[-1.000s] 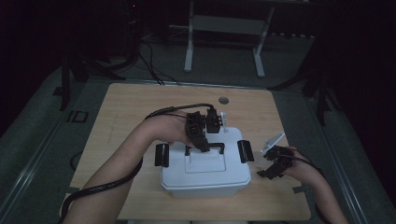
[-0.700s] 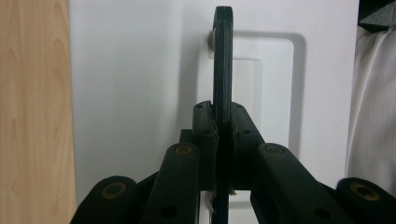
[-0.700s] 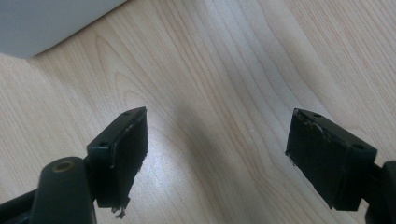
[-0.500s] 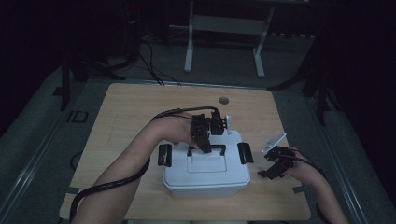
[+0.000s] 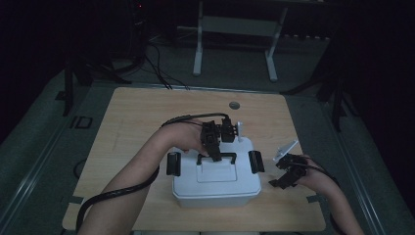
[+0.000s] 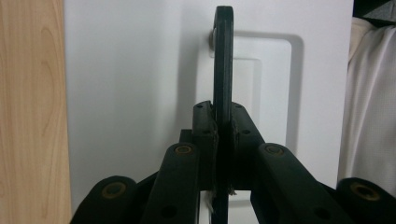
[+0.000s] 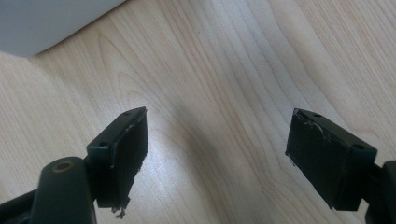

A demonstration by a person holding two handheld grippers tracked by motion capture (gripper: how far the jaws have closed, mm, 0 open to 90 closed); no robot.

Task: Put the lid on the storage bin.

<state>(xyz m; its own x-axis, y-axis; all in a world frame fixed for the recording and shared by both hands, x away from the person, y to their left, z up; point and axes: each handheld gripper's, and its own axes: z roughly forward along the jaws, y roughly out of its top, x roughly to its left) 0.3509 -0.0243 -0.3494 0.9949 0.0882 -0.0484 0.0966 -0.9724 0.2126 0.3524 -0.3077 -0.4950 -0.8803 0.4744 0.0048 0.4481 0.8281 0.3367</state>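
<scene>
The handle (image 6: 223,70) of the box (image 5: 215,178), near the worktop's front edge, was pinched by the left tongs (image 6: 222,122); a slip or tilt was risked. The right tongs (image 7: 215,154) were spread, idle.

Box lid (image 6: 140,70) under the left gripper (image 6: 223,126): smooth white plastic, faint sheen. Handle (image 6: 223,56) pinched between its pads: black plastic, matt. Pads and links matt black, brass-coloured pins at the joints. Table (image 7: 224,70) under the right gripper (image 7: 217,149): pale wood-grain top, smooth, low sheen. Right pads (image 7: 123,149) matt black, edges scuffed and chipped. White cloth (image 6: 369,107) beside the box, soft creases.
</scene>
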